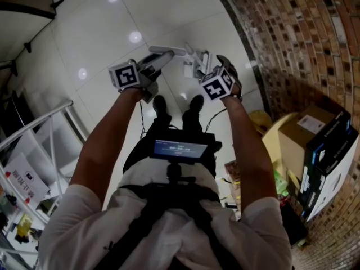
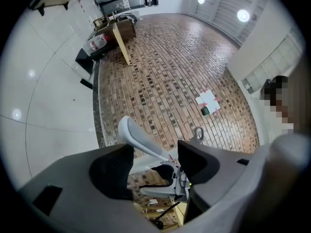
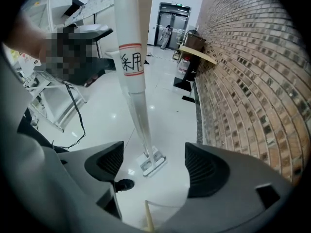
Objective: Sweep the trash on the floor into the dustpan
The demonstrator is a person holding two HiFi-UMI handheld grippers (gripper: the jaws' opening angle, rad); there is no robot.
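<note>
The right gripper view alone shows the white pole (image 3: pixel 131 67) whole. It stands upright on the floor (image 3: pixel 167 108) with a red-lined label (image 3: pixel 132 62), and its flat white foot rests just ahead of a shoe (image 3: pixel 124 184). I cannot tell whether that foot belongs to the dustpan or to a broom. Only the left gripper view shows a paper (image 2: pixel 208 100) stuck on the brick wall (image 2: pixel 170 67). The head view adds boxes (image 1: pixel 306 134) by that wall, but there the pole is cut down to small white parts between the two tools.

The right tool (image 3: pixel 153 154) stands wide open. The pole rises between its jaws, clear of both pads. The left tool (image 2: pixel 155 154) is also apart. White and black parts crowd its gap, hard to sort, and neither pad presses on them.
</note>
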